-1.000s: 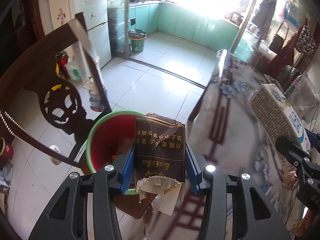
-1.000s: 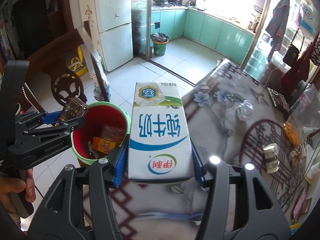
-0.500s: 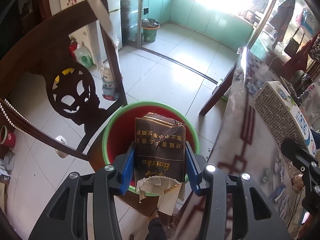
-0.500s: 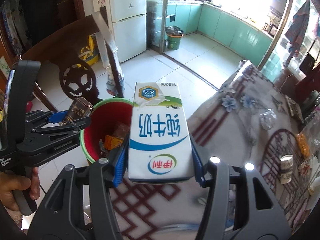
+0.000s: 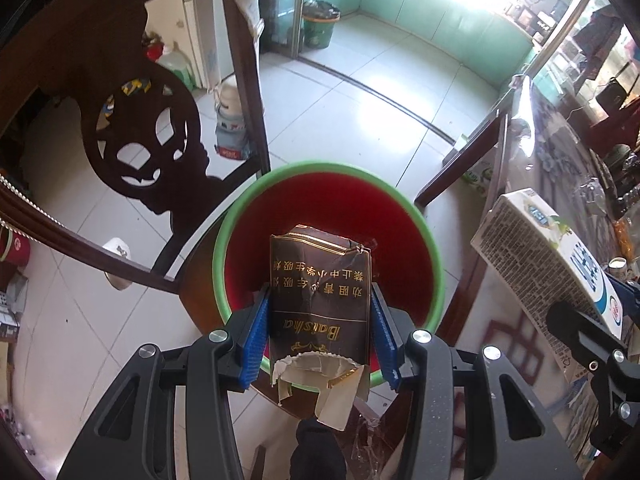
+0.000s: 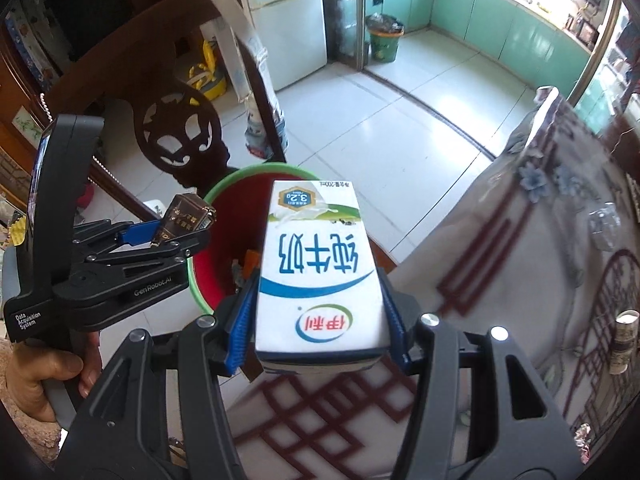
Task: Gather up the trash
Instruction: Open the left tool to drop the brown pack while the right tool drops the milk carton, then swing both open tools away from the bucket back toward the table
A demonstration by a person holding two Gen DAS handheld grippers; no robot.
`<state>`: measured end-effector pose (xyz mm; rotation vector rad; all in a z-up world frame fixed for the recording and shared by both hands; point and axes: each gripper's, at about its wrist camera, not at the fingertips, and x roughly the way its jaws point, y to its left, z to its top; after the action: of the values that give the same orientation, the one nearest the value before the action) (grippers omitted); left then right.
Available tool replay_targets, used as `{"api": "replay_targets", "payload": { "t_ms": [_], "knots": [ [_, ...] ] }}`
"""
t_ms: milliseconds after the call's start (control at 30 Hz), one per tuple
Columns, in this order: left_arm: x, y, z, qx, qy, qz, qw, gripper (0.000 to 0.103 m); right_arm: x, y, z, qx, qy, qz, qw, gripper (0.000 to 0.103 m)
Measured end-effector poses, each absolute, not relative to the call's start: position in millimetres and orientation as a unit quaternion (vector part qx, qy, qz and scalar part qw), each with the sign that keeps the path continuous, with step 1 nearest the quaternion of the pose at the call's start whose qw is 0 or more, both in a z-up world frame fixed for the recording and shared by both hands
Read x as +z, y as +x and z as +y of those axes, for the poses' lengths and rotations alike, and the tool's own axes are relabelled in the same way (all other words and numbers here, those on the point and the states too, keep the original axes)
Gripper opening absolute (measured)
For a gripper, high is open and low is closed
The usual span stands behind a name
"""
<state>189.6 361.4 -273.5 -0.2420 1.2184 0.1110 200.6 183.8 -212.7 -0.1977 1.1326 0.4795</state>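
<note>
My left gripper (image 5: pixel 319 322) is shut on a torn brown cigarette pack (image 5: pixel 320 300) and holds it over the mouth of a red bin with a green rim (image 5: pixel 240 208). It shows from the side in the right wrist view (image 6: pixel 182 226). My right gripper (image 6: pixel 316 320) is shut on a white and blue milk carton (image 6: pixel 318 272), held above the table edge just right of the bin (image 6: pixel 224 240). The carton also shows in the left wrist view (image 5: pixel 560 256). Some trash lies inside the bin.
A dark carved wooden chair (image 5: pixel 132 132) stands close to the left of the bin. The table with a patterned cover (image 6: pixel 540 260) lies to the right, with a small cup (image 6: pixel 624 340) on it. A green kitchen bin (image 5: pixel 320 28) stands far back.
My left gripper has moved forward with the cigarette pack, from the bin's near rim to over its opening. My right gripper has carried the milk carton left, closer to the bin.
</note>
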Motion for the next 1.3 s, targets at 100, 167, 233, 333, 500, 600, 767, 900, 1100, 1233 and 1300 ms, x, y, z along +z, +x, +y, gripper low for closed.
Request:
{"api": "replay_targets", "payload": {
  "t_ms": [100,167,233,333,500,600,767,900,1100,1233,1300],
  "knots": [
    [-283.6,192.3,365.8,0.054,-0.114,0.581,0.804,0.044,-220.5,204.4,188.4,0.228,-0.094,0.540,0.805,0.053],
    [-289.6,194.5,369.3,0.056,-0.117,0.587,0.799,0.044,-222.4,206.0,192.7,0.231,-0.093,0.542,0.802,0.053],
    [-292.7,195.7,371.1,0.058,-0.118,0.591,0.796,0.044,-223.6,207.1,195.8,0.235,-0.091,0.543,0.801,0.053],
    [-296.1,198.5,374.5,0.062,-0.117,0.594,0.794,0.044,-224.0,208.2,199.6,0.241,-0.092,0.542,0.800,0.053],
    [-298.3,201.2,379.1,0.076,-0.118,0.597,0.790,0.071,-221.0,209.5,202.5,0.248,-0.089,0.532,0.804,0.068],
    [-294.3,199.1,378.9,0.078,-0.122,0.587,0.797,0.081,-215.0,207.4,197.8,0.246,-0.089,0.518,0.814,0.083],
    [-284.4,199.0,364.2,0.063,-0.114,0.576,0.807,0.081,-202.7,201.2,178.4,0.234,-0.094,0.506,0.825,0.083],
    [-272.3,200.3,343.5,0.040,-0.108,0.564,0.817,0.081,-192.7,194.1,141.3,0.202,-0.087,0.501,0.837,0.084],
    [-253.7,201.6,294.2,-0.007,-0.084,0.550,0.831,0.081,-184.5,175.2,68.7,0.129,-0.073,0.502,0.852,0.085],
    [-246.5,200.4,249.1,-0.050,-0.068,0.549,0.831,0.081,-184.7,153.6,13.1,0.076,-0.051,0.509,0.856,0.086],
    [-242.4,198.5,214.9,-0.079,-0.051,0.549,0.831,0.081,-183.3,138.7,-24.2,0.044,-0.038,0.510,0.858,0.086]
  ]
}}
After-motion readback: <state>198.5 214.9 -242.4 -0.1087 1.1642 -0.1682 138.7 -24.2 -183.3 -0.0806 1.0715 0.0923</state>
